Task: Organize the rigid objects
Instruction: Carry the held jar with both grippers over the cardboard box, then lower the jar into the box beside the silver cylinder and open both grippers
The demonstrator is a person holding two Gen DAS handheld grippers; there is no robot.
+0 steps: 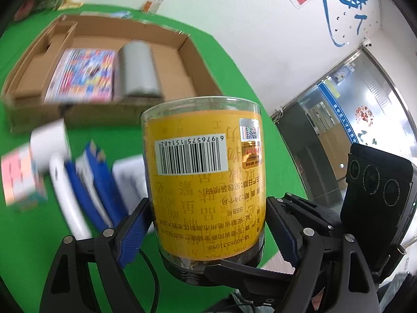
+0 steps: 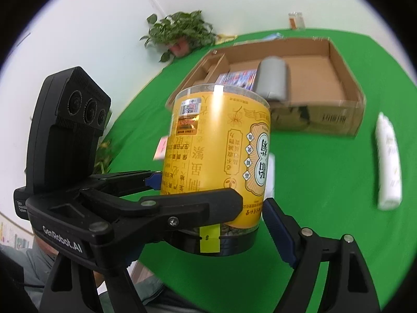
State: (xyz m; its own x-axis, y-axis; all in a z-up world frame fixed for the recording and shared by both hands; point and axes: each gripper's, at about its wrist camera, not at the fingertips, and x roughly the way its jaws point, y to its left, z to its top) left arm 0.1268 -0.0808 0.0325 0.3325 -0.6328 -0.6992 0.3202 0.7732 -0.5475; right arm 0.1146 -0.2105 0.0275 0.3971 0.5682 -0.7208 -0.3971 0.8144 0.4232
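Observation:
A clear jar with a yellow label (image 1: 208,182) is held upside down above the green table, black lid at the bottom. My left gripper (image 1: 208,232) is shut on the jar, blue pads against both sides. In the right wrist view the jar (image 2: 216,156) sits between my right gripper's (image 2: 208,229) fingers, which also press on its lower part; the left gripper (image 2: 135,190) shows beside it. An open cardboard box (image 1: 182,60) beyond holds a colourful pack (image 1: 83,75) and a grey cylinder (image 1: 138,70).
On the green table (image 2: 312,182) lie a white bottle (image 2: 388,161), blue and white packs (image 1: 88,182) and a pink box (image 1: 20,174). A potted plant (image 2: 179,31) and a small jar (image 2: 295,20) stand at the far edge by the wall.

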